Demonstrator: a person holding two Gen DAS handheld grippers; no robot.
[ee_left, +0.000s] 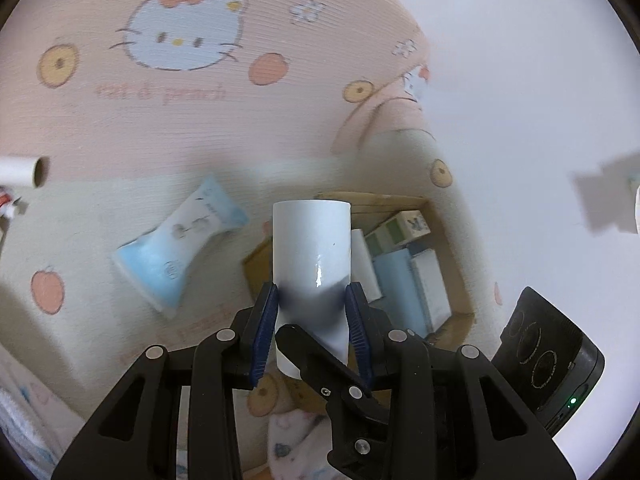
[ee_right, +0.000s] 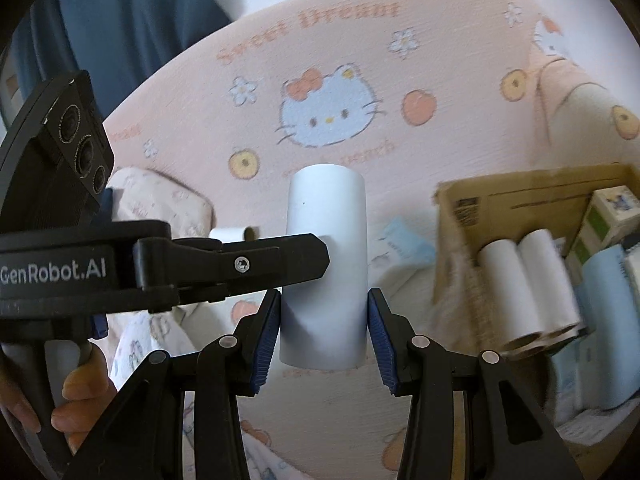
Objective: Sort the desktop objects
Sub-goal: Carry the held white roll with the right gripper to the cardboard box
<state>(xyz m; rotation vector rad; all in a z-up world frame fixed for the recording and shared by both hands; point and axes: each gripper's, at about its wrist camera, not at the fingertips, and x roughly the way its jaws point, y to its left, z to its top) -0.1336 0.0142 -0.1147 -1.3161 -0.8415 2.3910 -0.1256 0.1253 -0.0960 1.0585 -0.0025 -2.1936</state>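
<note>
**A:** Right, items left to right, please.

**B:** Item one: small spare roll [ee_left: 24,168], lying at the far left edge on the printed cloth [ee_left: 280,120]. Item two: blue tissue pack [ee_left: 180,248], flat on the cloth, apart from everything else. Item three: white paper roll [ee_left: 312,248], off the cloth and in the air, just beside the cardboard box [ee_left: 380,200].

**A:** Held by what?

**B:** The left gripper [ee_left: 312,304] has its blue pads pressed on the lower body. The right gripper [ee_right: 324,320] appears clamped on the same roll, crosswise to the left.

**A:** Handling notes?

**B:** Likely light and hollow. The wrap is glossy, so it may slip. The tube would dent under a hard squeeze. Best grip is across the width at mid-body, with modest pressure.

**A:** Last item?

**B:** The box, far right, holding two matching rolls [ee_right: 532,280] side by side among cartons.
</note>
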